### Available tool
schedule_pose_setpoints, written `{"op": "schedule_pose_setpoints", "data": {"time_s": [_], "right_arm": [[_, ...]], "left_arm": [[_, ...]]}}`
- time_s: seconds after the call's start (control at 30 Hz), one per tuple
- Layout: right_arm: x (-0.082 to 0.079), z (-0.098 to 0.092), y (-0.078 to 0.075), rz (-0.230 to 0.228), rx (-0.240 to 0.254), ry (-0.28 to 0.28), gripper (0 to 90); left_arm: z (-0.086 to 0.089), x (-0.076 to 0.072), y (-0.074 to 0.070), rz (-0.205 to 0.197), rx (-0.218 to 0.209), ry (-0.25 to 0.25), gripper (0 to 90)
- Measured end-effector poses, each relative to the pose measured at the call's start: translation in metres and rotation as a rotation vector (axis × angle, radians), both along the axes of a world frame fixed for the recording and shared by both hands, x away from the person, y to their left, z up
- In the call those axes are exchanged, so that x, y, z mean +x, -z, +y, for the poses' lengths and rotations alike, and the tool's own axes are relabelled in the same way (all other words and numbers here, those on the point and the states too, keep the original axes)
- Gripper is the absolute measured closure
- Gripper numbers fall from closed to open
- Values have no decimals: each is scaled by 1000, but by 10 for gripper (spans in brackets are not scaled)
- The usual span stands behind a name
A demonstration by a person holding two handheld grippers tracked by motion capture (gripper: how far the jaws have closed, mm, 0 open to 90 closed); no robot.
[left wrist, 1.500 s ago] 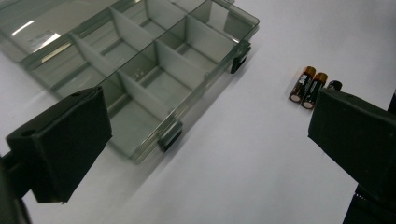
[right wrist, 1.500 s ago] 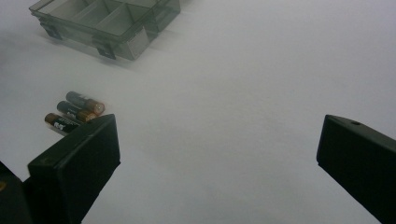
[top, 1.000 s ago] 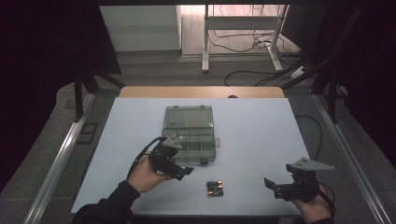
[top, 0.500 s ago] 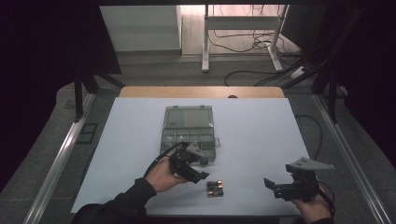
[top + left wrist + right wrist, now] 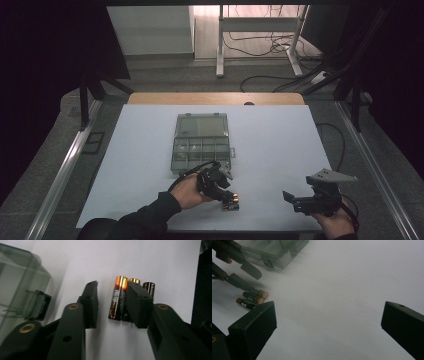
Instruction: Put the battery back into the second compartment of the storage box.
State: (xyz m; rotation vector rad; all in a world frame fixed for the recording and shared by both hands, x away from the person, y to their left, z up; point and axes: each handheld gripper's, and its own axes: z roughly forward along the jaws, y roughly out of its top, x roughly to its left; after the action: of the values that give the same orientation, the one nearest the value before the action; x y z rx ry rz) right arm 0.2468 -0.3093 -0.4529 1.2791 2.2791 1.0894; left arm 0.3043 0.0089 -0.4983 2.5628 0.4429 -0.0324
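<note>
Progress, judged w/o a stated task: nothing was stowed yet. Three batteries point(image 5: 119, 298) lay side by side on the white table point(image 5: 280, 145), just in front of the clear compartment box point(image 5: 201, 142), whose lid stood open.

The left gripper point(image 5: 112, 303) was down at the batteries, jaws apart and straddling the nearest one, not yet closed on it. The right gripper point(image 5: 300, 201) hung near the table's front right, jaws wide, holding nothing.

Clearance: the neighbouring battery touched the target, approx. behind one jaw. Bare table lay to the right; front edge was near.
</note>
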Motion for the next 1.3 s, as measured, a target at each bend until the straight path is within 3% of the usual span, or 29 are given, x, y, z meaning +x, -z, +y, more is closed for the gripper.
{"op": "schedule_pose_setpoints", "data": {"time_s": [0.23, 0.33, 0.5, 0.77, 1.3], "right_arm": [[0, 0, 0, 1, 0, -2, 1], [0, 0, 0, 3, 0, -2, 1], [0, 0, 0, 2, -2, -3, 1], [0, 0, 0, 1, -1, -5, 3], [0, 0, 0, 3, -1, -6, 3]], "left_arm": [[-7, -1, 6, -12, 29, 14, 696], [-10, -2, 10, -36, 57, 18, 736], [-11, -2, 10, -52, 64, 1, 768], [-6, 1, 4, -44, 44, -24, 769], [16, 12, -21, -99, -2, -114, 769]]}}
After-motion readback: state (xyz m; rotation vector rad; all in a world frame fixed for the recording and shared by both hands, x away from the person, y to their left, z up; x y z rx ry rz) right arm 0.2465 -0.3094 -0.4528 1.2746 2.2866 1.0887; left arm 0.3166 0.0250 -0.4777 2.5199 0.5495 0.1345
